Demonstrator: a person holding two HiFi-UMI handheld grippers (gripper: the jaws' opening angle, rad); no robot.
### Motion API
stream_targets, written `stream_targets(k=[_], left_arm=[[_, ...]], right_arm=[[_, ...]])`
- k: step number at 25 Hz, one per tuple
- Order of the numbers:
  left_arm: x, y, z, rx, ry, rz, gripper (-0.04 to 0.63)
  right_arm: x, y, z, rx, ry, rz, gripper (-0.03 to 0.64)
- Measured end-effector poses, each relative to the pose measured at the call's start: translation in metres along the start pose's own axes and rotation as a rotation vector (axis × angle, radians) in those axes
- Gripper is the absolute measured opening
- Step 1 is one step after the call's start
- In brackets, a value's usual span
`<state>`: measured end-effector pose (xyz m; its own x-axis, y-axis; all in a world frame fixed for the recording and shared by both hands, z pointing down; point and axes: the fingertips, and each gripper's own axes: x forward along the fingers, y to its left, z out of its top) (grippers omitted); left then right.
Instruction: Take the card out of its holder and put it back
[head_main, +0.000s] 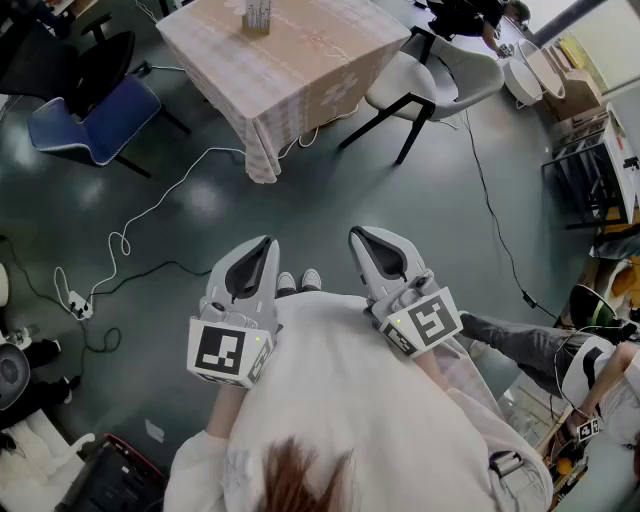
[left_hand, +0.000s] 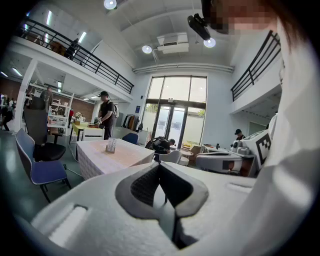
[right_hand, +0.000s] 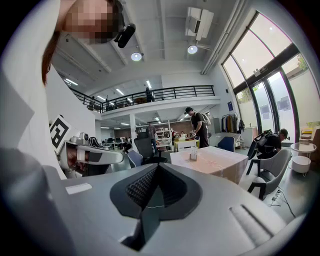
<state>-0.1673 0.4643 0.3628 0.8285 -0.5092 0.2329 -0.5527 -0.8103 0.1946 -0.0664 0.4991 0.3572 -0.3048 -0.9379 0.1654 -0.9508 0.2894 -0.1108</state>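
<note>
The card holder (head_main: 257, 15) stands upright with cards in it on a table (head_main: 300, 60) under a pale checked cloth, far ahead of me across the floor. It also shows small in the left gripper view as the holder (left_hand: 111, 145) and in the right gripper view as the holder (right_hand: 193, 155). My left gripper (head_main: 268, 240) and right gripper (head_main: 358, 232) are held close to my chest, side by side, pointing toward the table. Both are shut with nothing between the jaws. The left gripper (left_hand: 160, 164) and right gripper (right_hand: 158, 166) show their pads meeting at the tips.
A blue chair (head_main: 95, 120) stands left of the table and a white chair (head_main: 430, 80) right of it. White cable (head_main: 150, 215) and a power strip (head_main: 78, 305) lie on the green floor between me and the table. A person (left_hand: 106, 117) stands beyond the table.
</note>
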Motion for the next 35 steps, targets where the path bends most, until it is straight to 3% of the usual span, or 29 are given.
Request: stream_targets(k=[12, 20, 35], left_arm=[[0.006, 0.013, -0.004, -0.032, 0.011, 0.039, 0.000], [0.022, 0.000, -0.017, -0.074, 0.022, 0.032, 0.000], [0.052, -0.016, -0.020, -0.096, 0.037, 0.022, 0.000]], right_arm=[[0.010, -0.007, -0.003, 0.016, 0.008, 0.016, -0.003], [0.006, -0.021, -0.008, 0.045, 0.005, 0.059, -0.003], [-0.011, -0.060, -0.012, 0.082, -0.005, 0.023, -0.003]])
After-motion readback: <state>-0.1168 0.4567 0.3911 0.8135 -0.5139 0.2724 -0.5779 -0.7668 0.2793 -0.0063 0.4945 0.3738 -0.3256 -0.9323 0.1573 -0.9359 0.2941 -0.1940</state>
